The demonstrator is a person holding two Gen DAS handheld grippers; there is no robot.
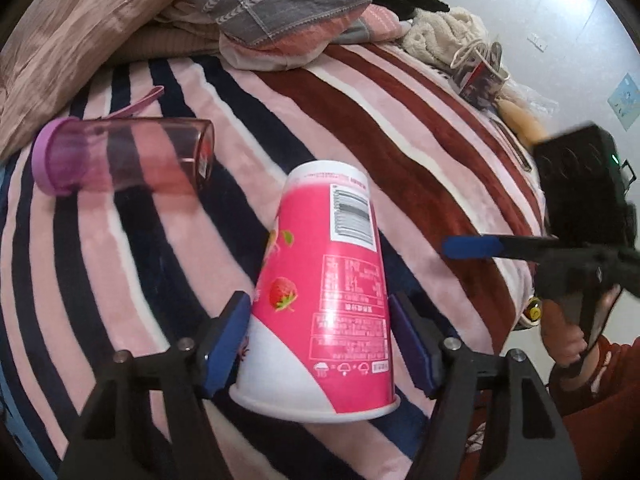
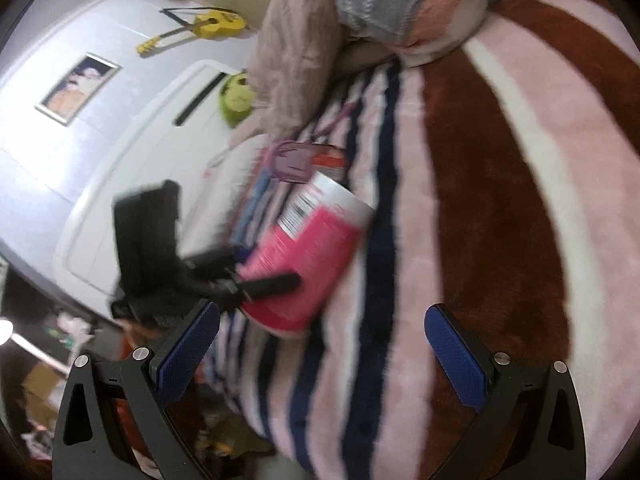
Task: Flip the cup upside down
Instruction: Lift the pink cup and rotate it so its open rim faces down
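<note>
A pink and white paper cup with strawberry print (image 1: pixel 326 292) sits upside down, rim down, on the striped blanket (image 1: pixel 400 128). My left gripper (image 1: pixel 320 344) has its blue pads on both sides of the cup's lower part and is shut on it. The cup also shows in the right wrist view (image 2: pixel 308 256), blurred, with the left gripper's dark finger across it. My right gripper (image 2: pixel 320 356) is open and empty above the blanket (image 2: pixel 480 200), to the right of the cup. It shows in the left wrist view at the right edge (image 1: pixel 472 247).
A clear purple-lidded bottle (image 1: pixel 120 154) lies on its side to the cup's left. Pillows and folded clothes (image 1: pixel 280 12) pile up at the far side. A small box and bags (image 1: pixel 484 76) lie at the far right. The bed edge drops off beyond them.
</note>
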